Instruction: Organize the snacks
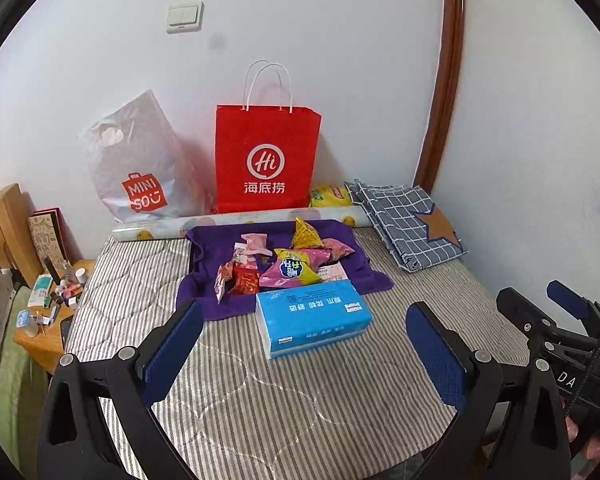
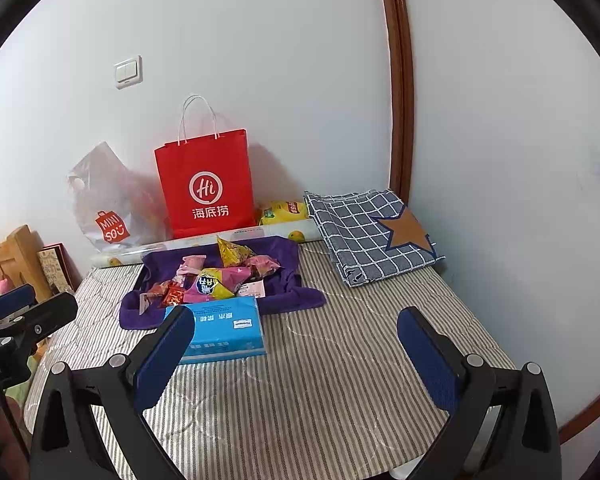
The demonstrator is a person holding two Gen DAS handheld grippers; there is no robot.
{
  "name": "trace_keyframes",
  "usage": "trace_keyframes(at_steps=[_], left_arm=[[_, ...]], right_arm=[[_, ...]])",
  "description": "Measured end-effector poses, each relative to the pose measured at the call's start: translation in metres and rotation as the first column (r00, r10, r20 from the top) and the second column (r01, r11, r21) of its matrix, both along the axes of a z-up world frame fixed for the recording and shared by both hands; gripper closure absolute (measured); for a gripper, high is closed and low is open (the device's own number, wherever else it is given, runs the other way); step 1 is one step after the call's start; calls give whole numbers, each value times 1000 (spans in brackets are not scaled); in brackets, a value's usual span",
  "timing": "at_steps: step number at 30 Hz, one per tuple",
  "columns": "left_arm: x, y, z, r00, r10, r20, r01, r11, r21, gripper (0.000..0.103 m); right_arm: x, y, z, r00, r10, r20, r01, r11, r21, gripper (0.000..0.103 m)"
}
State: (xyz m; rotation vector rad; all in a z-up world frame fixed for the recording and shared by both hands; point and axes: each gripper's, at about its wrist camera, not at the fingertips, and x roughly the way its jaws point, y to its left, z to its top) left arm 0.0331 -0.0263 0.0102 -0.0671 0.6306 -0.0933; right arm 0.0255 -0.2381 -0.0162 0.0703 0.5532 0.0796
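Observation:
Several small snack packets lie piled on a purple cloth in the middle of a striped bed. A pink and yellow packet lies on top. A blue tissue pack lies just in front of the pile. My left gripper is open and empty, above the bed short of the tissue pack. My right gripper is open and empty, to the right of the tissue pack; it also shows at the right edge of the left wrist view.
A red paper bag and a grey plastic bag lean on the back wall. A rolled sheet, a yellow chip bag and a folded checked cloth lie behind. A cluttered bedside table stands left.

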Motion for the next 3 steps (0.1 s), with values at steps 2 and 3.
trace_keyframes(at_steps=[2, 3], left_arm=[[-1, 0, 0, 1000, 3, 4, -3, 1000, 0, 3], [-2, 0, 1, 1000, 5, 8, -5, 1000, -1, 3]], right_arm=[[0, 1, 0, 1000, 1, 1, -1, 1000, -2, 1], [0, 1, 0, 1000, 1, 2, -1, 1000, -1, 1]])
